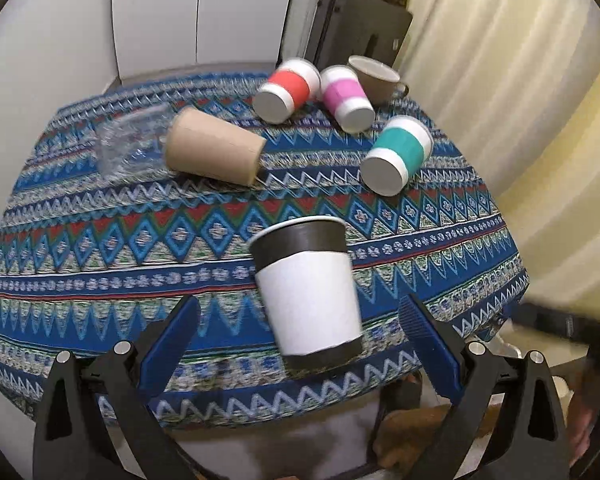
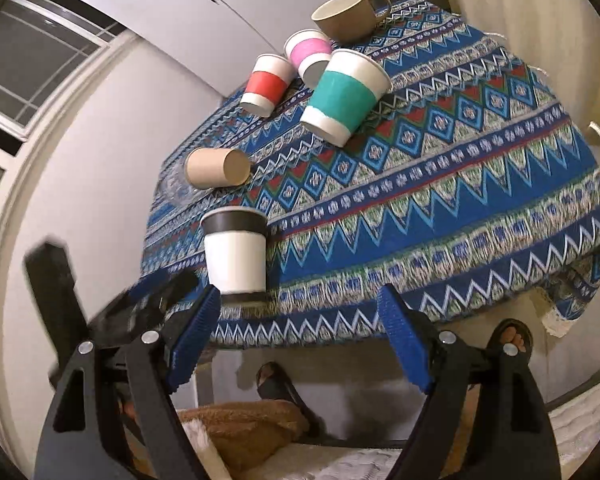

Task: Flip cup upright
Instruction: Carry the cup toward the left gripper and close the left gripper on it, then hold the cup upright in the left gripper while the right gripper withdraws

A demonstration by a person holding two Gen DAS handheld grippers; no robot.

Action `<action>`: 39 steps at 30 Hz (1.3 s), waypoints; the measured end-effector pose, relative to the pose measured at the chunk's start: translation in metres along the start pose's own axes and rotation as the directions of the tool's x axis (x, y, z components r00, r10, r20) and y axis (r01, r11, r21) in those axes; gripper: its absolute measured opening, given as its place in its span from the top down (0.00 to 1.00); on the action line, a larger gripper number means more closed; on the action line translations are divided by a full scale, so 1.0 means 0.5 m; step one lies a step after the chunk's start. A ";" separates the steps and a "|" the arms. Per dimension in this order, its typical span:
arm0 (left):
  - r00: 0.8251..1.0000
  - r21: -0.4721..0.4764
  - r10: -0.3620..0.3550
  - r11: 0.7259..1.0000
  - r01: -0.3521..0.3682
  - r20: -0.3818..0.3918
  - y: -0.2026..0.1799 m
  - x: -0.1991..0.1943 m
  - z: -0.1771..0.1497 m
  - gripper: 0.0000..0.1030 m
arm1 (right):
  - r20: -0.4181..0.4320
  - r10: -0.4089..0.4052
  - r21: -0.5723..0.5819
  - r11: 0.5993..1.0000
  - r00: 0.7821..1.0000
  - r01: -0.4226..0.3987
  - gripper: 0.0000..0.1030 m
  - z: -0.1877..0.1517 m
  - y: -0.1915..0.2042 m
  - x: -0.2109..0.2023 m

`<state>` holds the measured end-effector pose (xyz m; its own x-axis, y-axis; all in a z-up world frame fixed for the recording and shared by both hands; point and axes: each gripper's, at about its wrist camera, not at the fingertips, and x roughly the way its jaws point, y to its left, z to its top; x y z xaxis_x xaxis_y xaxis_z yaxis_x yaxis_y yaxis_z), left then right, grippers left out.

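Note:
A black-and-white paper cup (image 1: pixel 306 288) stands upright, mouth up, near the front edge of the patterned table (image 1: pixel 100 272). It also shows in the right wrist view (image 2: pixel 235 254). My left gripper (image 1: pixel 300 332) is open, its blue fingers on either side of the cup's lower half without touching it. My right gripper (image 2: pixel 300 316) is open and empty at the table's front edge, with the cup just beyond its left finger (image 2: pixel 198 328). The left gripper's blue finger (image 2: pixel 156 284) shows beside the cup in the right wrist view.
A brown paper cup (image 1: pixel 214 150) and a clear plastic cup (image 1: pixel 130 146) lie on their sides at the left. Red (image 1: pixel 286 90), pink (image 1: pixel 346 96) and teal (image 1: pixel 396 154) banded cups lie tipped at the back right. A beige mug (image 1: pixel 376 78) stands behind them. A curtain (image 1: pixel 520 100) hangs on the right.

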<state>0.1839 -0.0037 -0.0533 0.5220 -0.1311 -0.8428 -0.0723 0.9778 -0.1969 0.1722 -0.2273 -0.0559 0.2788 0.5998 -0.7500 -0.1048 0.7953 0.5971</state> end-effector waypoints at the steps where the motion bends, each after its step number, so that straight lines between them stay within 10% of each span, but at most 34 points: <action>1: 1.000 -0.018 0.003 1.000 -0.004 -0.023 -0.003 0.010 0.007 0.06 | 0.011 0.004 0.018 1.000 1.000 -0.005 0.22 -0.010 -0.018 -0.007; 13: 0.947 -0.080 0.119 0.986 -0.148 -0.297 -0.004 0.132 0.066 0.08 | -0.041 0.106 0.084 0.991 0.993 -0.103 0.22 -0.021 -0.079 -0.005; 23: 0.927 -0.104 0.116 0.981 -0.163 -0.357 0.001 0.177 0.069 0.36 | -0.052 0.130 0.079 0.989 0.990 -0.126 0.22 -0.024 -0.080 -0.008; 31: 0.956 -0.105 0.099 0.986 -0.133 -0.277 -0.021 0.150 0.074 0.37 | -0.056 0.123 0.080 0.990 0.991 -0.118 0.22 -0.024 -0.083 -0.006; 39: 0.998 -0.095 0.064 0.993 -0.064 -0.004 -0.039 0.047 0.038 0.37 | -0.060 0.105 0.076 0.992 0.993 -0.101 0.22 -0.026 -0.078 0.000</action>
<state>0.2138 -0.0227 -0.0595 0.5127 -0.0687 -0.8558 -0.1859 0.9643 -0.1888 0.1640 -0.2572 -0.0828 0.2084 0.6845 -0.6986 -0.0595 0.7218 0.6895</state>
